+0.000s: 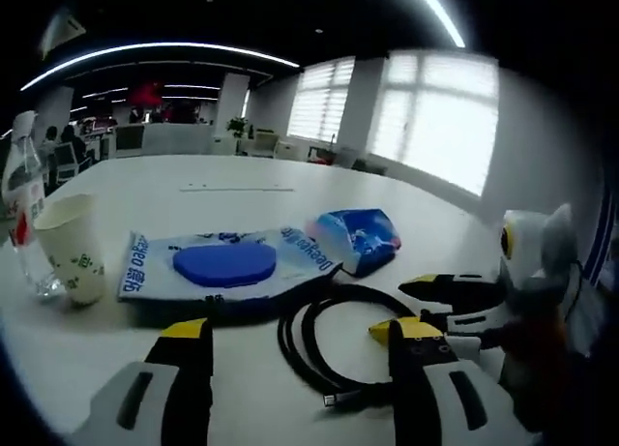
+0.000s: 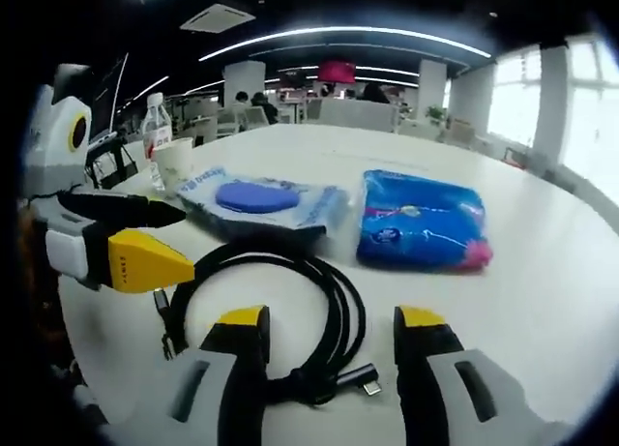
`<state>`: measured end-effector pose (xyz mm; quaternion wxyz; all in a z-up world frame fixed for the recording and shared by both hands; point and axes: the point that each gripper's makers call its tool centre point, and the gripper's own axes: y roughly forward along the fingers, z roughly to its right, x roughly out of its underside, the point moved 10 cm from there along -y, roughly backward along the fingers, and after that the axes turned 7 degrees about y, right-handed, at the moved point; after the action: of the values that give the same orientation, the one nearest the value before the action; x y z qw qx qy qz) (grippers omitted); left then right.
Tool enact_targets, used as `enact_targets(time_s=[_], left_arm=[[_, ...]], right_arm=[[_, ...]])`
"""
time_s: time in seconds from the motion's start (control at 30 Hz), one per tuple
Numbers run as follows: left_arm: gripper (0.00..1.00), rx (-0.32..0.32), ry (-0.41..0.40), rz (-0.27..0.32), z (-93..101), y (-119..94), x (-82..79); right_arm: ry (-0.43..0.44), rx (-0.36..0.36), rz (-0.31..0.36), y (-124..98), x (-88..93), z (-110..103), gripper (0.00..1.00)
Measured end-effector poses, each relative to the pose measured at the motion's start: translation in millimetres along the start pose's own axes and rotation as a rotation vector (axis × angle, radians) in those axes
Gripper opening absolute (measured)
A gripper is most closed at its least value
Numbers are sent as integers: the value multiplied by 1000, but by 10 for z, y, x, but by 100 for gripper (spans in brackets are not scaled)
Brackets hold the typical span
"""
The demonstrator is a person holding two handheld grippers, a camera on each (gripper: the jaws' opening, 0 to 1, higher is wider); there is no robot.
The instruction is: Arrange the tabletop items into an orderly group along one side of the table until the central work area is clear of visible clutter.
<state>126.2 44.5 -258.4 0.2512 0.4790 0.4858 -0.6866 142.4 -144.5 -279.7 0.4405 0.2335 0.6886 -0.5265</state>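
Both pairs of jaws stand wide apart with nothing between them. The right gripper (image 2: 332, 332) hovers just over the near loop of a coiled black cable (image 2: 280, 311), whose plug end lies between its yellow tips; the left gripper (image 1: 300, 341) is beside the same coil (image 1: 338, 344) and reaches into the right gripper view from the left side. Past the cable lies a flat white-and-blue packet (image 2: 261, 202) with a blue disc showing on it, its long axis running roughly across the table (image 2: 542, 301), and just beside it a blue plastic pack (image 2: 423, 221) whose long axis runs away from the right gripper. Further out, toward the table edge on the left gripper's side, stand a paper cup (image 1: 73, 248) and a clear water bottle (image 1: 21, 199), upright and close together. By my reading the sorting has barely started: cable, packet and pack sit loosely in the middle of the table, none lined up along an edge, so nearly all the grouping remains to be done.
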Motion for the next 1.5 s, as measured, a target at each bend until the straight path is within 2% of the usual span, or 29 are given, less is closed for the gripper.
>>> enact_targets(time_s=[0.1,0.4,0.53,0.7,0.83,0.9,0.93,1.03,1.07,1.1,1.2,1.3,1.33,1.37,1.5], left_arm=[[69,1,-13,-10,42,41,-17],[64,12,-23,-36,136,128,2],[54,44,-46,-25,150,157,21],[57,43,-30,-61,164,181,49],[57,41,-53,-65,160,185,62],[57,32,-58,-56,177,174,69],[56,29,-55,-52,193,177,70],[50,20,-35,-48,238,179,93],[47,-1,-33,-37,234,185,98],[45,-11,-52,-35,227,188,103],[31,-39,-102,-27,174,175,129],[20,-76,-76,-21,121,170,165],[18,-87,-64,-23,109,163,178],[18,-79,-94,-10,127,164,171],[17,-90,-73,-13,134,161,153]], right_arm=[[40,14,-5,17,0,-35,42],[58,41,-5,5,7,-61,37],[63,50,3,-1,27,-72,34],[67,60,7,-18,44,-91,34],[76,72,21,-16,60,-96,32],[77,75,37,-3,60,-90,24],[91,107,40,-11,62,-76,21],[92,120,50,-14,51,-81,19],[81,143,52,-17,43,-87,18],[73,148,53,-17,41,-96,17],[42,208,56,-28,46,-93,12],[46,197,70,-24,51,-104,10],[34,197,69,-23,51,-111,9],[31,201,72,-23,51,-119,7],[-7,214,77,-28,49,-141,6]])
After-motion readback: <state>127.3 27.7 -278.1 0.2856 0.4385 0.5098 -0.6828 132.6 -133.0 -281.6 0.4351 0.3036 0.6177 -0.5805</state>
